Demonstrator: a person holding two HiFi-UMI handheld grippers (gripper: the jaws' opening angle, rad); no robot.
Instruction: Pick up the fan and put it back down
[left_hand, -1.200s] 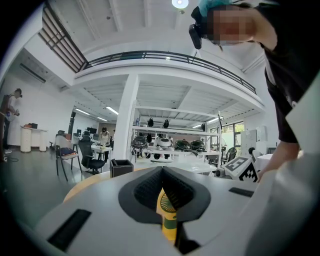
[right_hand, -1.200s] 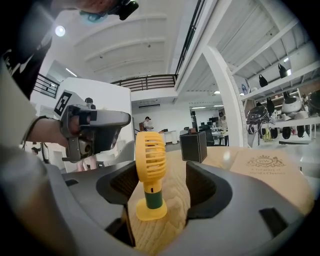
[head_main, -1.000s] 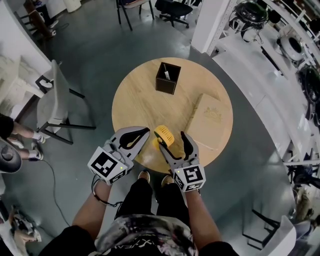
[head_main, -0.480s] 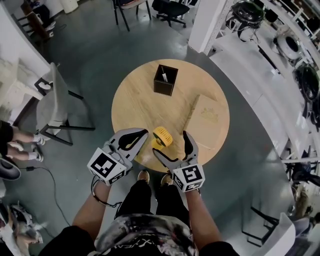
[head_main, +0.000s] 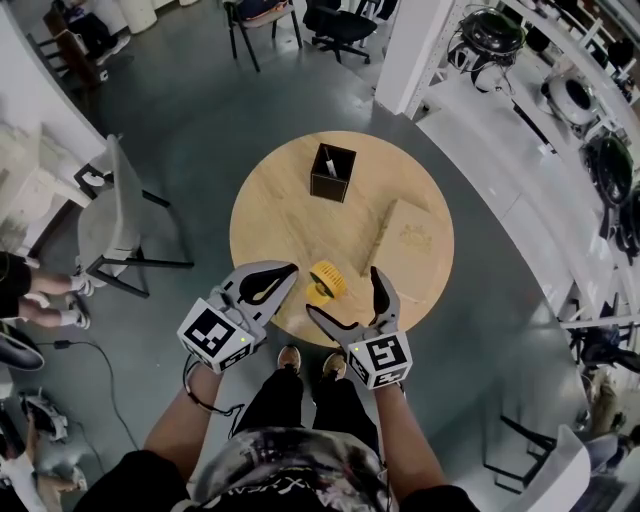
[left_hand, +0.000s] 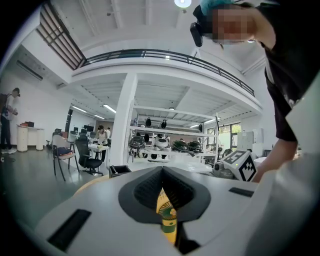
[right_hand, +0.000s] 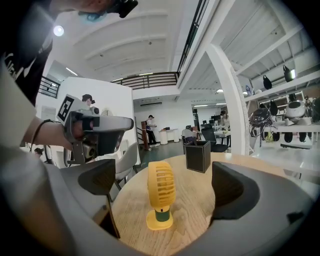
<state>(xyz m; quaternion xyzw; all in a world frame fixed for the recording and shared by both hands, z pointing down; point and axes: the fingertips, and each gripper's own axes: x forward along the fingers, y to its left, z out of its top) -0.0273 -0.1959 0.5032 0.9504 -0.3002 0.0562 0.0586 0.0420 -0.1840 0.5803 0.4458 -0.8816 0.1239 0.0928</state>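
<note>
A small yellow fan (head_main: 326, 279) stands upright on the round wooden table (head_main: 290, 215), near its front edge. My right gripper (head_main: 345, 293) is open; its jaws have just been opening and nothing presses between them. In the right gripper view the fan (right_hand: 160, 192) stands on its base ahead of the wide-apart pads (right_hand: 98, 182), touching neither. My left gripper (head_main: 288, 270) hovers just left of the fan with its jaws shut and empty. In the left gripper view a sliver of the fan (left_hand: 167, 215) shows through the slit behind the closed tips.
A black square holder (head_main: 333, 172) with a pen stands at the table's far side. A flat tan box (head_main: 413, 237) lies at its right. A grey chair (head_main: 110, 205) stands to the left, white benches with helmets (head_main: 560, 120) to the right.
The right jaws spread apart and let go of the fan, which now stands free on the table. Both grippers rose and drew back slightly toward me.
</note>
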